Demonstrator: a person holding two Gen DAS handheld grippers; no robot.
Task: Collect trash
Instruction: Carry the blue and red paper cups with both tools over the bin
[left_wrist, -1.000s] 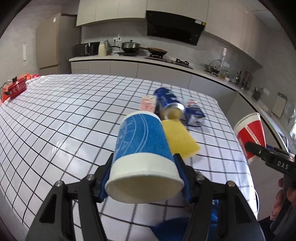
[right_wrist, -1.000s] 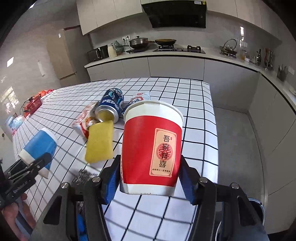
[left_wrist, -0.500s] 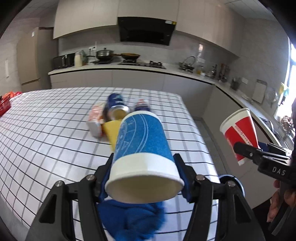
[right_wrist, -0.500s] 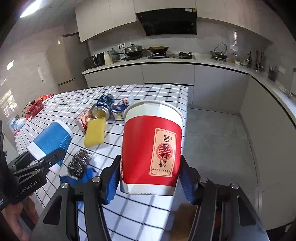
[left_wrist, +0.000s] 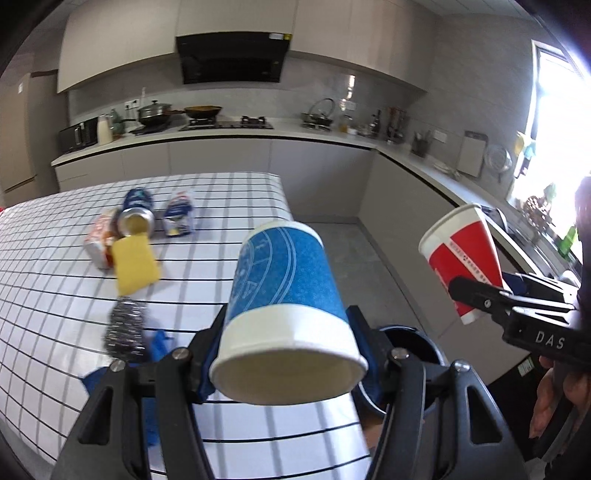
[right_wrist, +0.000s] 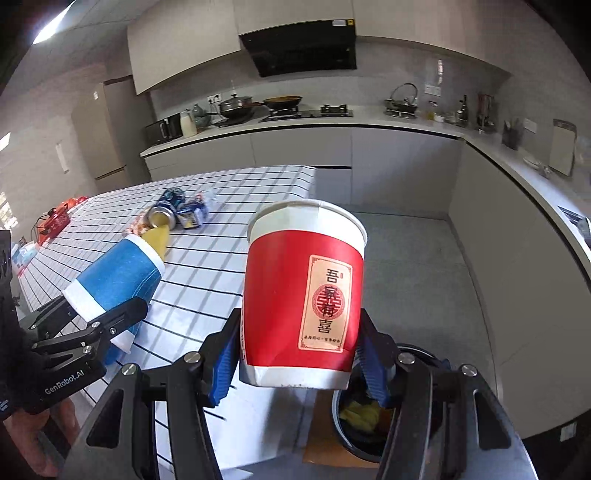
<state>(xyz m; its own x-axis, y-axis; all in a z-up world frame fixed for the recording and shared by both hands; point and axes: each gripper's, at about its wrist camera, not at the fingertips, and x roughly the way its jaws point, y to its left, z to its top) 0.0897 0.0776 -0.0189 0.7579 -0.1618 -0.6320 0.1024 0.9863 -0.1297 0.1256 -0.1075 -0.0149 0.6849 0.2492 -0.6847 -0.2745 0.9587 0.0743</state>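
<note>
Left gripper (left_wrist: 288, 354): I have it clamped on the blue cup (left_wrist: 286, 295), one blue pad on each side of the white band near the base; the cup lies tilted, base toward the camera.
Right gripper (right_wrist: 299, 354): I have it clamped on the red cup (right_wrist: 306, 291), which stands upright between the pads, its label facing the camera.
Blue cup position: over the near corner of the table (left_wrist: 55, 306), beside the bin.
Red cup position: off the table edge, above the floor, with the bin (right_wrist: 421, 350) just below and behind it.
Bin: dark and round, on the floor by the table corner; yellow scraps lie inside.
Left on the table: can (left_wrist: 136, 218), yellow sponge (left_wrist: 136, 264), steel scourer (left_wrist: 123, 328), blue cloth (left_wrist: 155, 347), wrappers (left_wrist: 179, 219).
</note>
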